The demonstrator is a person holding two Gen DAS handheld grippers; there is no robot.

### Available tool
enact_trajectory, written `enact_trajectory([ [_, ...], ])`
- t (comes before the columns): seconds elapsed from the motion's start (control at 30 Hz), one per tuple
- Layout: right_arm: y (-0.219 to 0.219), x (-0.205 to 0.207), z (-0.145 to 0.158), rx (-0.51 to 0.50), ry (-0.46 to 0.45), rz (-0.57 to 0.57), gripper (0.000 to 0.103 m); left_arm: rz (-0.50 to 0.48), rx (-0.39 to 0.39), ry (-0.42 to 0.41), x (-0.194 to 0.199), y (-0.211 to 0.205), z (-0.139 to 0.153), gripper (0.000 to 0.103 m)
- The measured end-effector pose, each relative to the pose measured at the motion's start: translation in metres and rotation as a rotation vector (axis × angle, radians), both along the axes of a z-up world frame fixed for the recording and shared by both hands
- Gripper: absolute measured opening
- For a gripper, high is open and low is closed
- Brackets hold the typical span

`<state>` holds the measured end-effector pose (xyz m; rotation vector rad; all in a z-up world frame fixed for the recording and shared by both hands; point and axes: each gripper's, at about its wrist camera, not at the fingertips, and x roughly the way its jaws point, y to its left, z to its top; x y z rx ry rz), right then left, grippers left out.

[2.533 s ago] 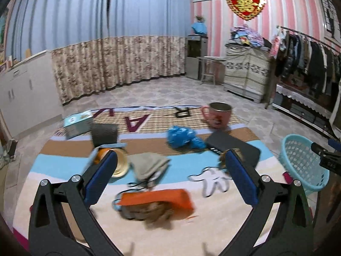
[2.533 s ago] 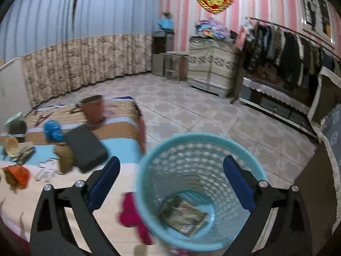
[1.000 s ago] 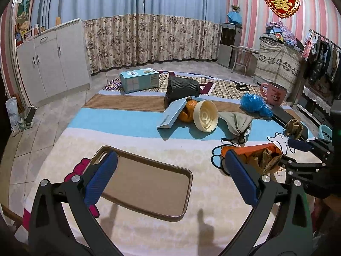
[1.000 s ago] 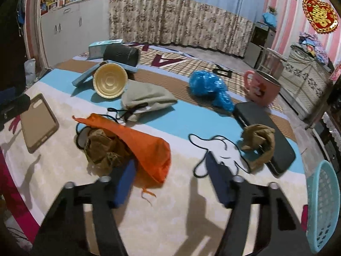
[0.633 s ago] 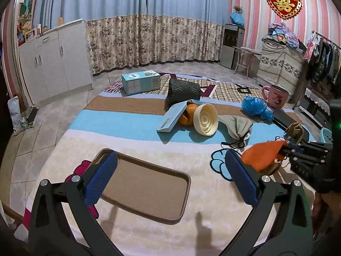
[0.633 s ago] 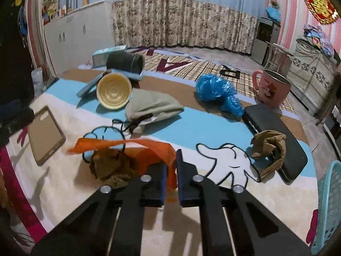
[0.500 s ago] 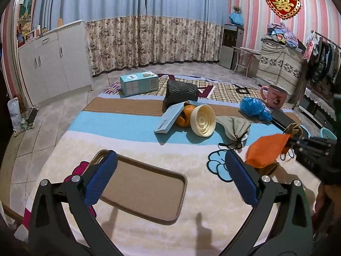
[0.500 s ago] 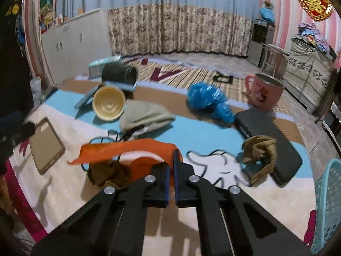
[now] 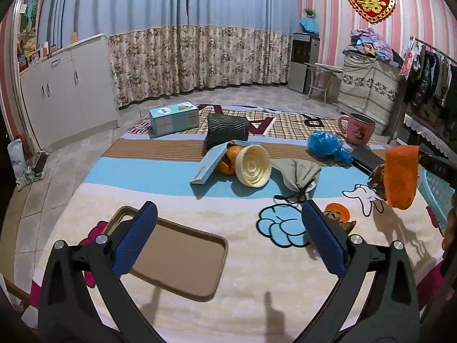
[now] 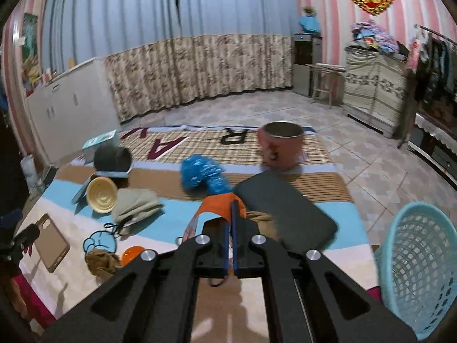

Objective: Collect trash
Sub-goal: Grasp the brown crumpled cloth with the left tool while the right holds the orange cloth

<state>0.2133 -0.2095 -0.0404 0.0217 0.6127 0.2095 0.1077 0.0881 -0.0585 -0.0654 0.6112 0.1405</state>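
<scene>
1. Orange wrapper [image 10: 221, 203] is pinched in the closed right gripper [image 10: 230, 214], lifted above the mat [image 9: 257, 271], not yet in the blue basket [image 10: 414, 257] at near right.
2. Left gripper [image 9: 228, 228] hangs open and empty over the brown tray [image 9: 177, 260].
3. Brown crumpled scraps [image 10: 100, 261] and the farther blue bag [image 9: 325, 144] remain.
4. Only the left view shows the wrapper hanging free; only the right view shows the basket mouth, inside hidden.

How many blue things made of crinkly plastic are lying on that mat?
1: a crumpled blue plastic bag lying on the striped mat, between the pink mug and the grey cloth pouch. More could be hidden behind other clutter.
</scene>
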Motion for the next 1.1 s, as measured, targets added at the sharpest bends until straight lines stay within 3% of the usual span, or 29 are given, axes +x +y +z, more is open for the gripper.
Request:
enact_trajectory([
  [0.5,-0.042,-0.018,-0.014,-0.012,0.018,-0.043,0.002,-0.101,-0.084,0.079,0.027,-0.046,-0.036,0.097],
  [0.83,-0.05,-0.019,-0.018,-0.019,0.019,-0.038,0.002,-0.171,-0.056,0.123,0.047,-0.081,-0.047,0.096],
  [0.93,-0.05,-0.019,-0.02,-0.016,0.024,-0.039,0.002,-0.206,-0.057,0.14,0.052,-0.087,-0.049,0.082],
  [1.07,-0.051,-0.02,-0.022,-0.022,0.034,-0.035,0.002,-0.24,-0.082,0.158,0.056,-0.088,-0.051,0.05],
  [1.1,-0.051,-0.021,-0.022,-0.026,0.032,-0.033,0.002,-0.245,-0.086,0.158,0.055,-0.088,-0.051,0.047],
])
